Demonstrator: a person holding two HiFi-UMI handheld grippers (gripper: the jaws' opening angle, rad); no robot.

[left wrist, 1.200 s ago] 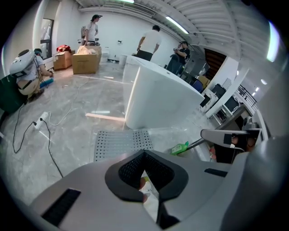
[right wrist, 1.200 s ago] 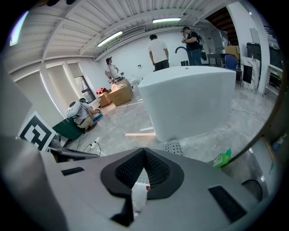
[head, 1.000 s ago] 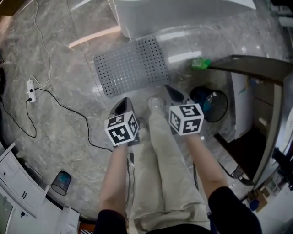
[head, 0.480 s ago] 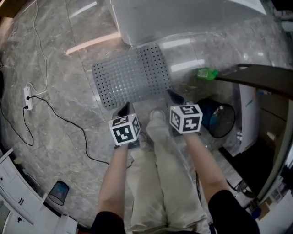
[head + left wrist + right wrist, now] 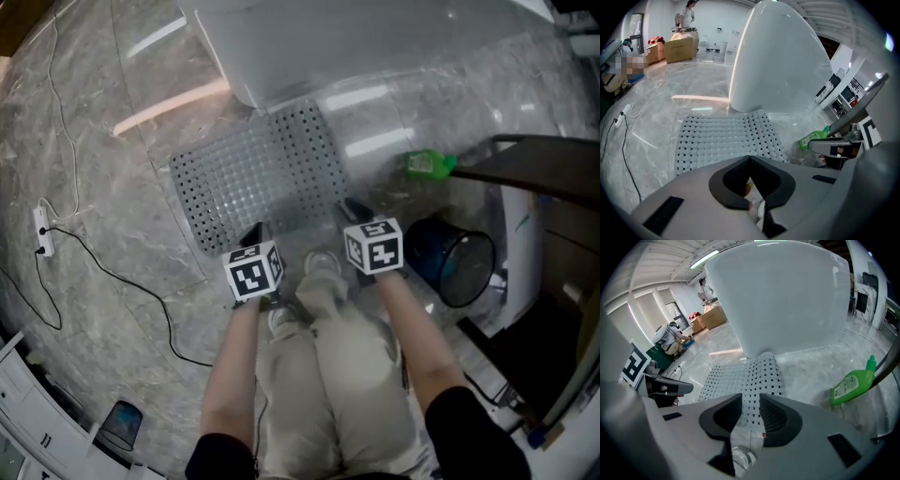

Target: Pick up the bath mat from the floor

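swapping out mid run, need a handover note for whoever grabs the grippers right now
Left gripper: jaws together, nothing in them, over the near left corner of the bath mat.
Right gripper: jaws slightly apart, empty, over the mat's near right edge.
Mat: flat on the floor, far edge at the base of the white tub. Green bottle and dark bin sit to its right, apart from it.
Done: approach only; mat not yet gripped.
Left: open the left jaws, lower both grippers, clamp the near edge, lift.
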